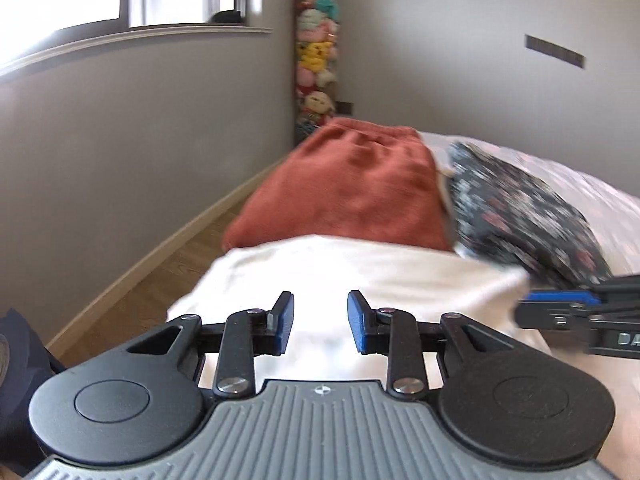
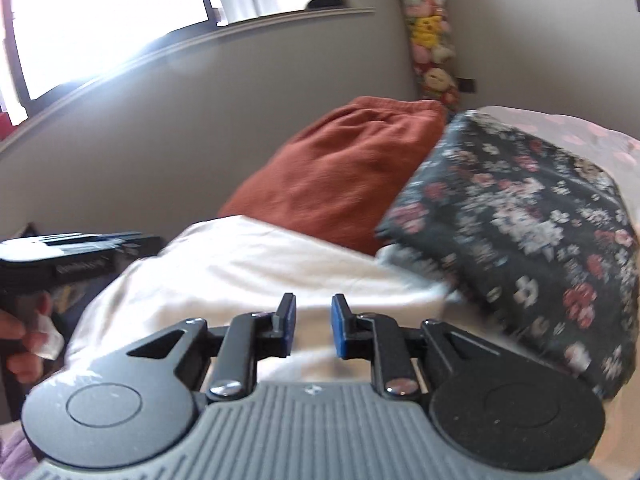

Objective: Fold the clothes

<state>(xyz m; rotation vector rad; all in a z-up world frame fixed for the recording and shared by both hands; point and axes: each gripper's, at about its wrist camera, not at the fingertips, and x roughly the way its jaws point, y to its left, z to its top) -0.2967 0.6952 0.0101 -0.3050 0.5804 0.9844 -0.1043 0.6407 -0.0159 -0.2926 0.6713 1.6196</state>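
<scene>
On my left wrist feed I can read only the white letters "DA" on the side of the right gripper [image 1: 560, 312], where it runs off the frame edge. On my right wrist feed, the left gripper [image 2: 72, 256] carries a line of lettering on its side, too blurred for me to read. Nothing else legible.

Each hand-held gripper, left [image 1: 321, 322] and right [image 2: 314, 326], has a ribbed grey base, two round black discs, black linkage arms with silver screws, and blue-padded fingers [image 1: 285, 322].
</scene>
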